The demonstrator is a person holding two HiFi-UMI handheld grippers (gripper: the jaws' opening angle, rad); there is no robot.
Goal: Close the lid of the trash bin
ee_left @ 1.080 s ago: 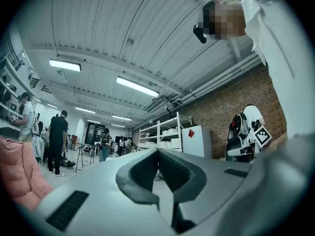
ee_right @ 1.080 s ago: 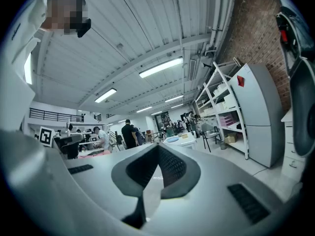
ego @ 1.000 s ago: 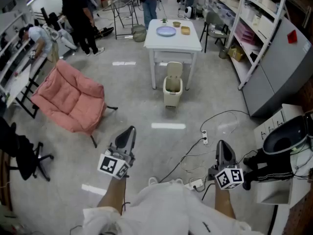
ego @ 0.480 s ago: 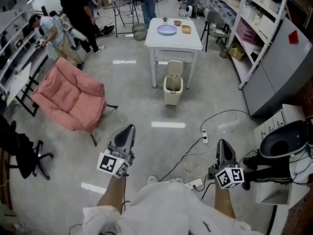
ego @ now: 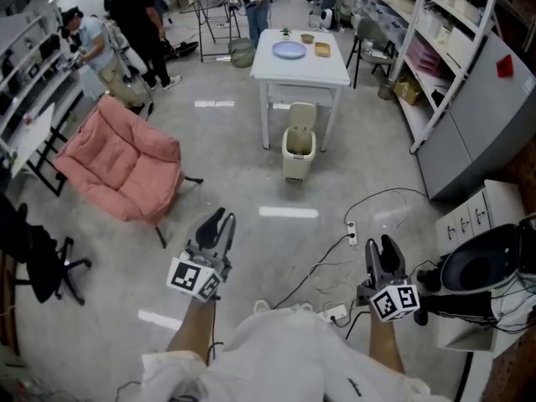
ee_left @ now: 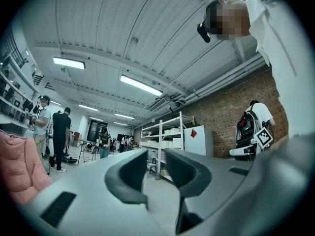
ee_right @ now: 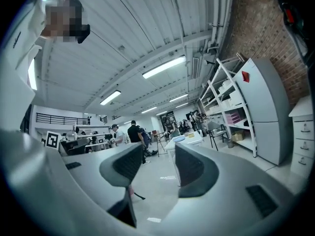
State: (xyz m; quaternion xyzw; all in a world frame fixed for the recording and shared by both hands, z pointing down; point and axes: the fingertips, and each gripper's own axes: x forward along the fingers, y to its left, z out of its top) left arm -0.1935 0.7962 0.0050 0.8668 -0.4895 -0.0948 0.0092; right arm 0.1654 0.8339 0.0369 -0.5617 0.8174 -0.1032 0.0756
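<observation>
I am holding the left hand-held gripper (ego: 219, 222) and the right hand-held gripper (ego: 383, 249) side by side; both jaws have just been opening and are standing apart, empty. Well ahead of them, the trash bin (ego: 297, 152) is sitting against the white desk (ego: 300, 67), its lid (ego: 301, 115) raised.

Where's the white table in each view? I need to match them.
Head view: white table top centre.
Left gripper view: not visible.
Right gripper view: table at centre, just above the right-side jaw.
Shared landmark: cabinet with red mark, right of middle in all three.
</observation>
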